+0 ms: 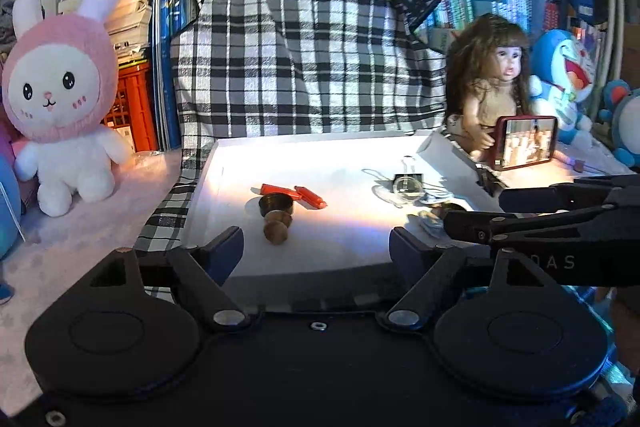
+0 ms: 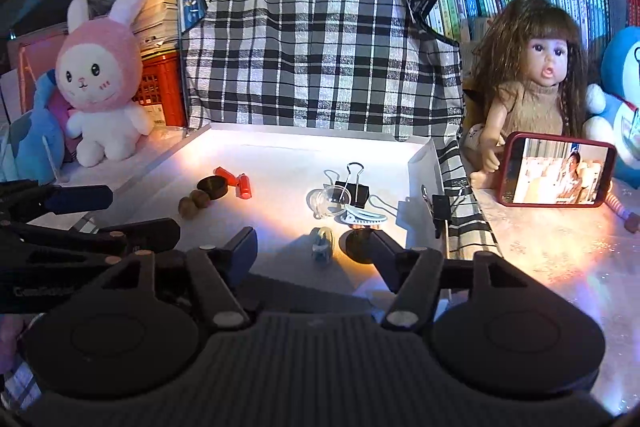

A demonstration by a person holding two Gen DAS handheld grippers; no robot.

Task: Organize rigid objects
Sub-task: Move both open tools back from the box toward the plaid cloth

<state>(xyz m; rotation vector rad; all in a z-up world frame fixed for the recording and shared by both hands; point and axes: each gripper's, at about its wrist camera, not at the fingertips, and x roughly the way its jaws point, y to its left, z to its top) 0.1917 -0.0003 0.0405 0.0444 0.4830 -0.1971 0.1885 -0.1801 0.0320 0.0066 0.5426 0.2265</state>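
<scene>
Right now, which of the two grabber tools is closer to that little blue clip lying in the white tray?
The right gripper. The blue clip lies just ahead, between its open fingers. The left gripper sits further left, facing the wooden stamp, clip off to its right.

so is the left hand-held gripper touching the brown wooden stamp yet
Apart. The left wrist view shows the left hand-held gripper open, with bare white tray floor between its fingertips and the brown wooden stamp.
</scene>
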